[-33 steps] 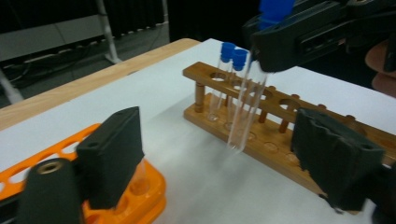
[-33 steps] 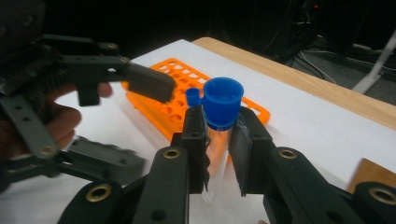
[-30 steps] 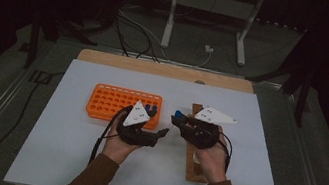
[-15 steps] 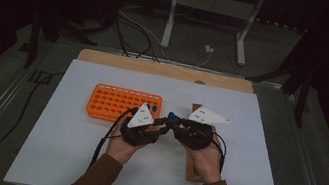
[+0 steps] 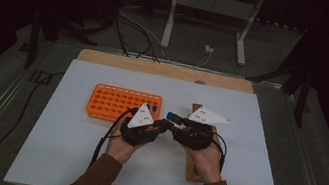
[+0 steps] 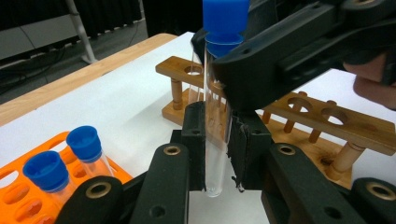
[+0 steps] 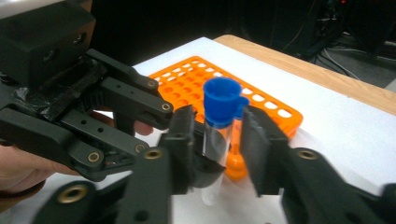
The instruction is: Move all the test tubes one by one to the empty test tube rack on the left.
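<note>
Left gripper clamps tube low | right gripper jaws flank its blue cap, contact unclear | orange rack left.

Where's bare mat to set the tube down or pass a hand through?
Free: the white mat right of the wooden rack, the left strip beside the orange rack, and the near edge by the sleeves. Crowded: centre, where both grippers meet on the capped tube.

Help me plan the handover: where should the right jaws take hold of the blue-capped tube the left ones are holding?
On the bare glass just under the blue cap, from the side. The test tube stands upright, and the left gripper already clamps its lower half, leaving the top free.
</note>
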`<state>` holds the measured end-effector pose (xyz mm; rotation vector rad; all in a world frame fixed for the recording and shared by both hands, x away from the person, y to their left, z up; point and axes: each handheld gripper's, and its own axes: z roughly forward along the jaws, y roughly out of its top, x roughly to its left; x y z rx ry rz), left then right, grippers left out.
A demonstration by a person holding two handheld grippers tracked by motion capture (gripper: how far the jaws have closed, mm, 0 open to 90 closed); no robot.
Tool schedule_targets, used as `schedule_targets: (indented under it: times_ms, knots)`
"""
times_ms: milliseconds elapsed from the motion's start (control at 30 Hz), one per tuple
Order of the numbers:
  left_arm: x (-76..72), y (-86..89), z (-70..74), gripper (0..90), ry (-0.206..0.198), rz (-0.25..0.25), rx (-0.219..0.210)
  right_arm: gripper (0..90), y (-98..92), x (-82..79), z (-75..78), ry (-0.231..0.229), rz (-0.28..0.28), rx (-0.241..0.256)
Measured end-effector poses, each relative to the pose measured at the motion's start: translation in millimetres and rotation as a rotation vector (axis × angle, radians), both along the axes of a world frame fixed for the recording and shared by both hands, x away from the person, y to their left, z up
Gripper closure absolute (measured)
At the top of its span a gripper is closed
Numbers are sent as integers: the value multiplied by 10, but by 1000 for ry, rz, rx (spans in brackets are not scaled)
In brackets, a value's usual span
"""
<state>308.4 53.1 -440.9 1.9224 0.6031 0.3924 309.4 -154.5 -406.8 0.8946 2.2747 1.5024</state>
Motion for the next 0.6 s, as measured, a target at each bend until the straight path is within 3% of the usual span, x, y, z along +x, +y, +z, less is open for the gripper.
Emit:
schedule_targets:
  times_ms: [167,400,533,600]
  knots:
    - [18,37,-3,781,12,24,-8,469,-74,9,8,3,-8,23]
    - [32,117,9,781,16,45,-24,144,-147,-18,-1,-14,-69,1]
    - [37,157,25,781,14,53,-28,38,-184,-16,-34,-8,-97,-16]
    - [41,183,32,781,16,56,-33,25,-213,-16,-43,-10,-111,-13]
